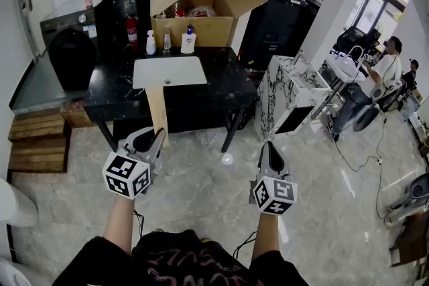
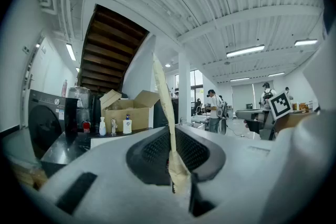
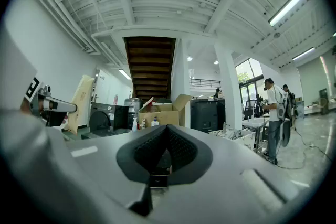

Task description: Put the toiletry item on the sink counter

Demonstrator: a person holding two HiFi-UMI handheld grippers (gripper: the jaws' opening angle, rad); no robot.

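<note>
head view shows a black sink counter [image 1: 221, 87] standing on a pale marble floor, and everything else is placed from it. at its left end stands a dark front-loading washing machine [image 1: 70, 47]. along the counter's back edge sits an open cardboard box [image 1: 201, 27] with its flaps up. off the counter's right end stands a white marbled cabinet [image 1: 291, 94], and low on the floor to the counter's left lies a stack of wooden pallets [image 1: 37, 140]. a white rectangular sink basin [image 1: 169, 70] is set into the counter top, towards its front. the left gripper [image 1: 155, 138] is held level in front of the counter, short of its front edge, its jaws clamped on the bottom end of a long flat tan paper packet [image 1: 158, 110]. the packet stands upright from the jaws and, from this view, its top overlaps the counter's front edge below the basin; it is held in the air and is not resting on the counter. the right gripper [image 1: 270, 154] is also level in front of the counter, to the right of the left one, jaws closed together with nothing between them. a red fire extinguisher [image 1: 131, 30] stands at the counter's back left. a white pump bottle [image 1: 188, 41] and a smaller white bottle [image 1: 151, 43] stand between the basin and the box.
</note>
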